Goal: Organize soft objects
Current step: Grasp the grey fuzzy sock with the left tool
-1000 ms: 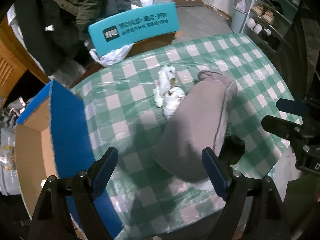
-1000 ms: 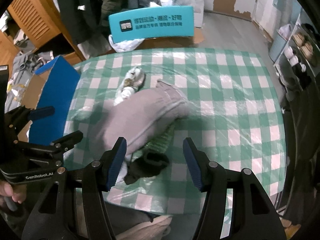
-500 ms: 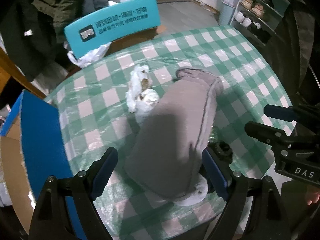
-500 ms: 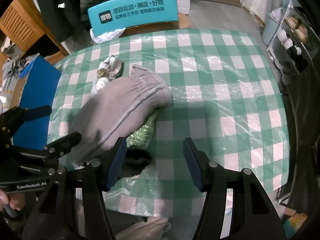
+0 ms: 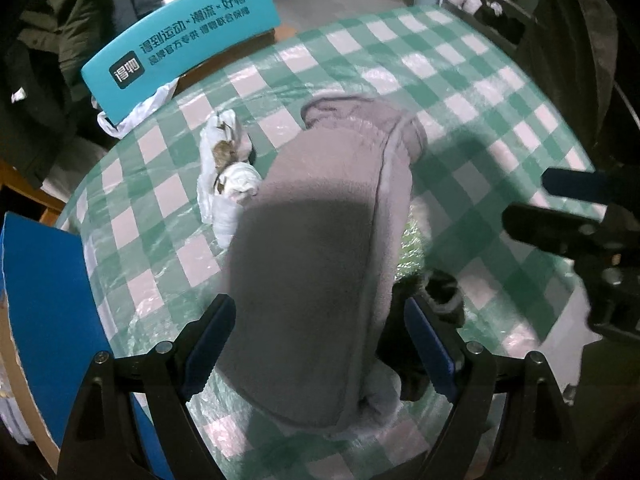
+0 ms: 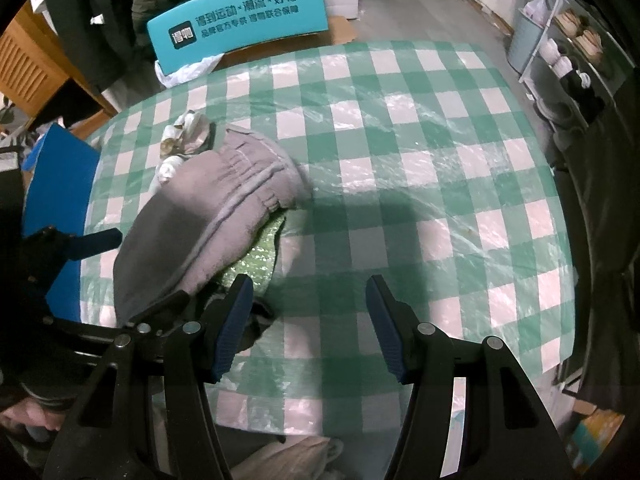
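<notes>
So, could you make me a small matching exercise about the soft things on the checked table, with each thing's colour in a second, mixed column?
Things:
1. folded fleece garment
2. crumpled cloth beside it
3. fuzzy item at its near end
4. sequin fabric under its edge

Colours:
A. black
B. shiny green
C. grey
D. white

Pairs: 1-C, 2-D, 3-A, 4-B

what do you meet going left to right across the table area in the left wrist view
blue-sided cardboard box → crumpled white cloth bundle → long grey fleece garment → small black fuzzy item → right gripper
</notes>
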### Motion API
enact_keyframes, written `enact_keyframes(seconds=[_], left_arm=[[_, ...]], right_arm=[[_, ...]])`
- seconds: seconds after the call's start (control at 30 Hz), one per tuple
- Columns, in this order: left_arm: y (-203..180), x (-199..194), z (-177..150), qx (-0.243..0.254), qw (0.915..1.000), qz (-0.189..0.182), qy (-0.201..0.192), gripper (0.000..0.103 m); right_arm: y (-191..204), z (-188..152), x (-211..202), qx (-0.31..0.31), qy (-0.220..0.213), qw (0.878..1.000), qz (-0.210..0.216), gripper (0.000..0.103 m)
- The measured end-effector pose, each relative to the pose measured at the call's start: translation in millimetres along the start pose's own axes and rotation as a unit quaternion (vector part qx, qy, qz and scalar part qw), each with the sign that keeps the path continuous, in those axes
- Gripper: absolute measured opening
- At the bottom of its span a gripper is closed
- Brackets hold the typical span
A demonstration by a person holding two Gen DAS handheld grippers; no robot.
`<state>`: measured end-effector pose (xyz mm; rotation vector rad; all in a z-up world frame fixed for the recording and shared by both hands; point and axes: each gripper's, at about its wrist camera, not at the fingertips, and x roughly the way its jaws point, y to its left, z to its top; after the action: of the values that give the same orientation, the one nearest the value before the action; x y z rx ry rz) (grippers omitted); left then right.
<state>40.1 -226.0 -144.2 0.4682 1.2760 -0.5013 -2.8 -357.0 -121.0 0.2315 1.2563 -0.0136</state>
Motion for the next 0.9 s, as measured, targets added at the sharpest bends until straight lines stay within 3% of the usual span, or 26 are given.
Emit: enact_keyframes(seconds=[0.33,0.6,0.7,0.9], left_arm=[[4,13,-4,0.005,1.0000,0.002,0.006,0.087],[12,8,-2,-0.014,0.9998,-0.014,0.000,0.044],[16,3,-1,-0.021,0.9996,-0.017,-0.006,0.032],[23,-14,-2,-0.042,0.9981,-0.034,-0.028,0.027]], right_arm=[[-3,-1,3,0.001,0.002,1.000,-0.001,0.058],[1,-3,6,-0.004,0.008,1.000,-0.002,0.058],[3,-4,6,-0.006,0.010,1.000,-0.003,0.058],[7,-5,9,-0.014,0.013,1.000,-0.007,0.058]])
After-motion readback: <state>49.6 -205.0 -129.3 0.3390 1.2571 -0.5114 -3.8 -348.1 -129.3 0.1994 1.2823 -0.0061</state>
